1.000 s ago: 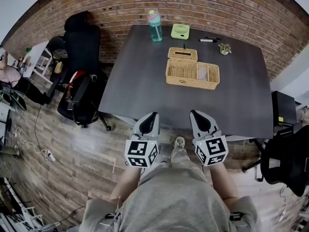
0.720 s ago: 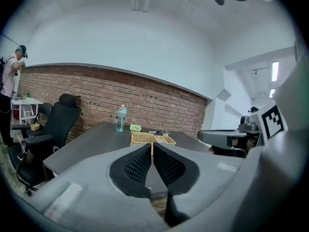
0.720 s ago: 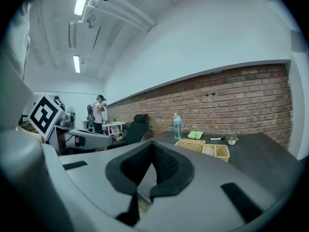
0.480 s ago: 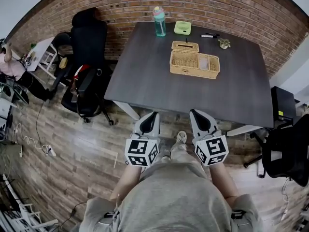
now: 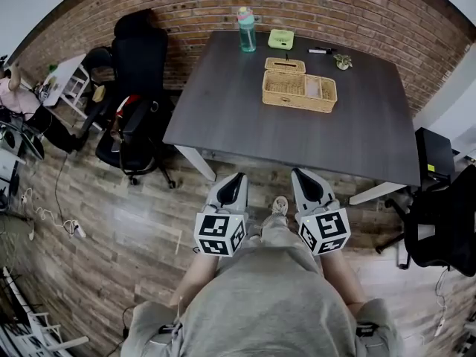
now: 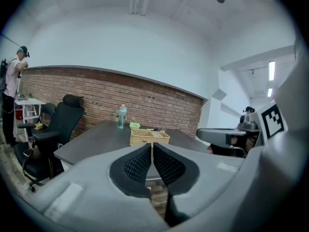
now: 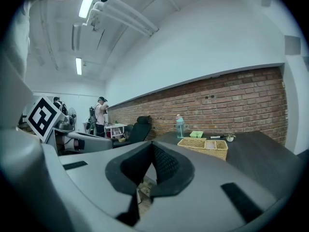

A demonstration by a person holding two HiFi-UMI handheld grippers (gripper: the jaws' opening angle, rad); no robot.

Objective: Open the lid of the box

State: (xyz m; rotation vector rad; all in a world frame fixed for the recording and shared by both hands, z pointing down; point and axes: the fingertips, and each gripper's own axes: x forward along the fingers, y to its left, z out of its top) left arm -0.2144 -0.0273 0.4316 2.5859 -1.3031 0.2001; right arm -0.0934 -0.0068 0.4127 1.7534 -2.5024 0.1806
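A woven wicker box (image 5: 299,91) stands on the far half of a dark table (image 5: 245,125). A smaller wicker piece with a dark slot (image 5: 285,65) sits against its far side. Both grippers are held low in front of the person's body, short of the table's near edge and well away from the box. My left gripper (image 5: 237,177) is shut with nothing in it, and so is my right gripper (image 5: 298,173). In the left gripper view the box (image 6: 149,137) shows just above the closed left gripper (image 6: 151,145). In the right gripper view the box (image 7: 203,146) lies to the right of the closed right gripper (image 7: 152,144).
Behind the box stand a teal bottle (image 5: 246,30), a green flat item (image 5: 280,39), a marker (image 5: 321,50) and a small plant (image 5: 343,62). Black office chairs (image 5: 137,88) crowd the table's left side; another chair (image 5: 445,233) is at the right. A person (image 6: 9,98) stands far left.
The table and box have slid up and away in the head view, so the grippers are now farther from the table's near edge. Both grippers stay shut.
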